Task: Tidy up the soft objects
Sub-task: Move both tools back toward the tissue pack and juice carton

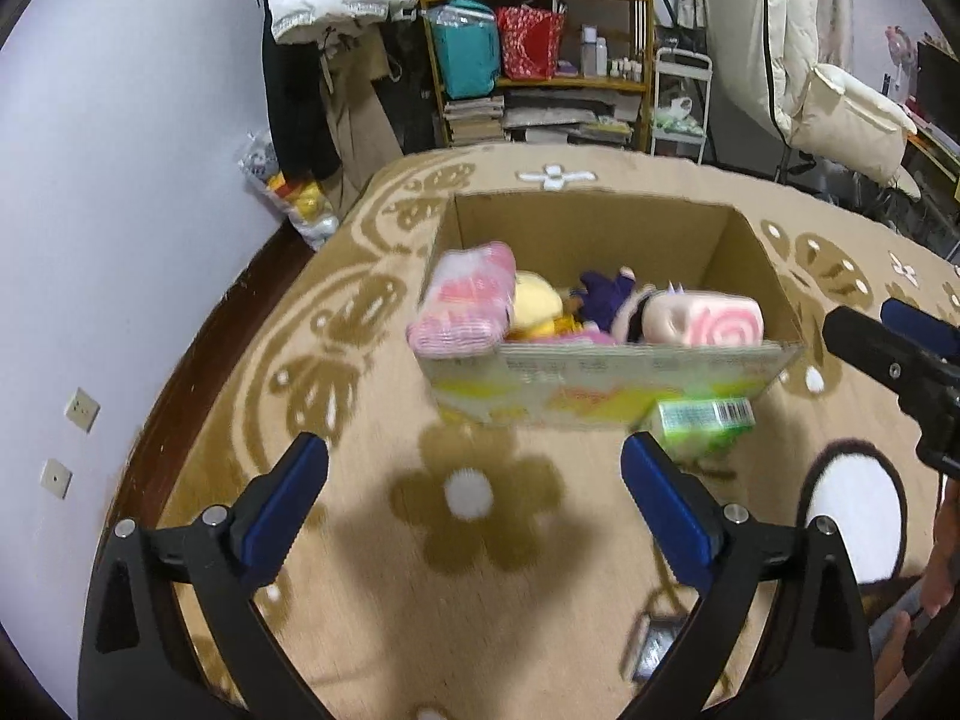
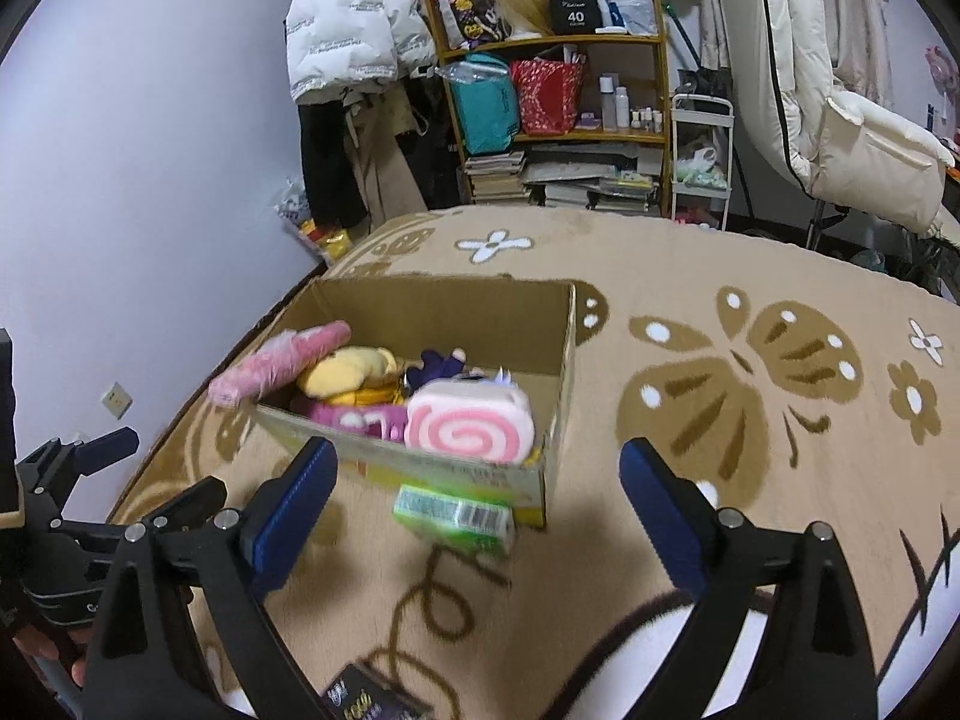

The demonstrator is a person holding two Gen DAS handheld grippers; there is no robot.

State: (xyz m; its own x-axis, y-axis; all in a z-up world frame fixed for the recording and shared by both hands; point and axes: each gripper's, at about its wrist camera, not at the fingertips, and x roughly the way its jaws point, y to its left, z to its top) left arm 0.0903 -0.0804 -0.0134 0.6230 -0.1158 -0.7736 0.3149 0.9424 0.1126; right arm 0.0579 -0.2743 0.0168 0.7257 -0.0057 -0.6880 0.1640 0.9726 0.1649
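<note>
An open cardboard box (image 1: 606,396) (image 2: 558,360) stands on the rug. In it lie a pink knitted bundle (image 1: 465,306) (image 2: 282,360) leaning over the left rim, a yellow plush (image 1: 537,306) (image 2: 348,369), a purple doll (image 1: 600,297) (image 2: 441,366) and a pink swirl-roll plush (image 1: 714,324) (image 2: 468,426). A green packet (image 1: 699,423) (image 2: 456,519) lies on the rug against the box front. My left gripper (image 1: 474,468) is open and empty in front of the box. My right gripper (image 2: 477,468) is open and empty above the green packet.
A beige floral rug (image 1: 480,540) (image 2: 750,420) covers the floor. A dark flat item (image 1: 657,648) (image 2: 360,699) lies on it near me. A cluttered shelf (image 1: 540,60) (image 2: 558,108), hanging coats and a chair stand behind. The wall is on the left.
</note>
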